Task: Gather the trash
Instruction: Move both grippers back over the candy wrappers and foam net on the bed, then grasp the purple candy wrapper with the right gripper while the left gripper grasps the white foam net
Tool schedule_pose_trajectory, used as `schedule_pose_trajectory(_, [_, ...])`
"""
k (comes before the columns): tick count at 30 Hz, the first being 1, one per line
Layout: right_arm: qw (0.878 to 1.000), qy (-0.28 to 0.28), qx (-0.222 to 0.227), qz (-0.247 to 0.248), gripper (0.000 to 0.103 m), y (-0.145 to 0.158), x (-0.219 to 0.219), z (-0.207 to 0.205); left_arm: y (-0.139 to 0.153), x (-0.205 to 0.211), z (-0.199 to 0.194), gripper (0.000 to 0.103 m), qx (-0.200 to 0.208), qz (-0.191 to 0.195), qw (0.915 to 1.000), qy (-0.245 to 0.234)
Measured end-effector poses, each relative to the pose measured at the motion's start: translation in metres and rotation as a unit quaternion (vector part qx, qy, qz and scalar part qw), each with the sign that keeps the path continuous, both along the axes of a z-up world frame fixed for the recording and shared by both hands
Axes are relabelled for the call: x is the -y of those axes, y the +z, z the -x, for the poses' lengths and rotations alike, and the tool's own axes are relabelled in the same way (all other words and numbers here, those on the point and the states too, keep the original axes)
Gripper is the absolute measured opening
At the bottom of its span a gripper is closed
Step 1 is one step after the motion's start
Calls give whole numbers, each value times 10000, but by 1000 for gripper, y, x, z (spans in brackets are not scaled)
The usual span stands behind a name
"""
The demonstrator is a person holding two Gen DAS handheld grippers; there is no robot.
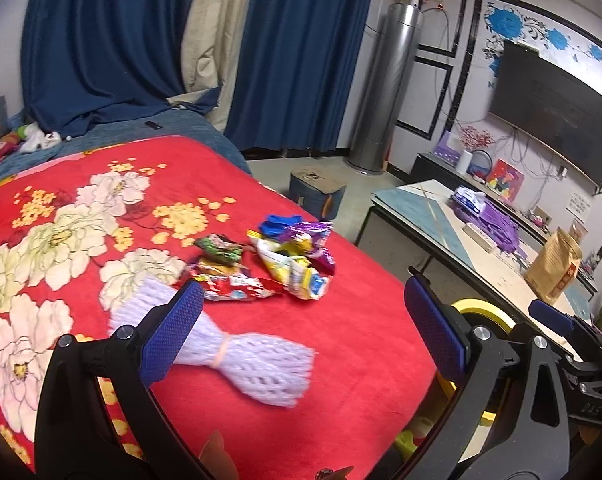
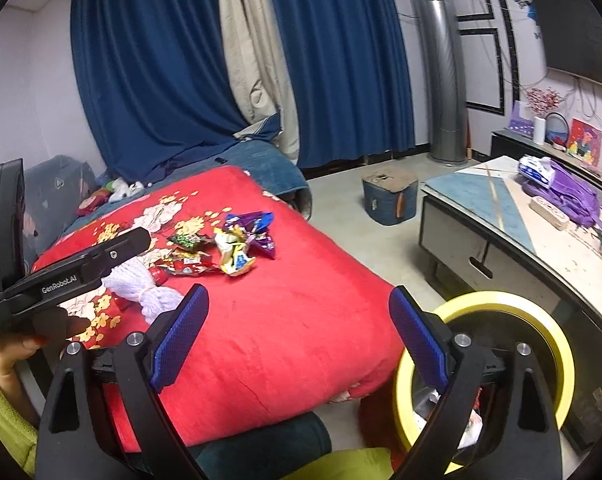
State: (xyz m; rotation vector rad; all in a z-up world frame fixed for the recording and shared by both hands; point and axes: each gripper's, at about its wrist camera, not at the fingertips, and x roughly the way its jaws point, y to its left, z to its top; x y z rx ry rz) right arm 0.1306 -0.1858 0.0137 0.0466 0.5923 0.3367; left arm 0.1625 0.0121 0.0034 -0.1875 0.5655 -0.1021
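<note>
A pile of crumpled snack wrappers (image 1: 277, 260) lies on the red flowered blanket (image 1: 341, 340); the pile also shows in the right wrist view (image 2: 229, 248). A white foam net sleeve (image 1: 237, 356) tied in the middle lies nearer, also visible in the right wrist view (image 2: 145, 292). My left gripper (image 1: 305, 328) is open and empty, hovering just above the foam sleeve. My right gripper (image 2: 301, 336) is open and empty over the blanket's near edge. A yellow-rimmed trash bin (image 2: 541, 328) stands on the floor to the right of the bed, holding some trash.
A low table (image 2: 501, 216) with a purple bag (image 2: 569, 196) stands right of the bed. A blue box (image 2: 389, 196) sits on the floor beyond. Blue curtains (image 2: 161, 80) and a tall silver unit (image 2: 441, 80) stand behind. Toys (image 1: 33, 140) lie at the far bed end.
</note>
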Motion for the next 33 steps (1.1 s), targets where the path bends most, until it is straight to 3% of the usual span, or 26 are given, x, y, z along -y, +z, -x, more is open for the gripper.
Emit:
schedule_pose_trajectory(7, [9990,422,-89,84,89,-2,-36,-30,-4,-30,-5,92,-117,-71,9990,437])
schedule_pose_trajectory(13, [9972,659,-259,221,89,-9,-65,-69,-20,-64,-18,92,-467,56,9954,831])
schedule_pose_trajectory(19, [9952,701,-549,415,88,-26,-90,-118,-38,-93,-28,92,-845,293,9911,983])
schedule_pose_trajectory(27, [9908,794,-813,728,81,-50,-118,-170,-54,-103,-33,92,-1049,492,9890,923])
schedule_pose_trajectory(31, [9868,919,-999,880,75,-61,-132,-192,-63,-103,-37,81,-1184,652,9870,865])
schedule_pose_trajectory(33, [9846,977,-1139,894,65,-68,-137,-200,-66,-103,-37,74,-1230,688,9863,862])
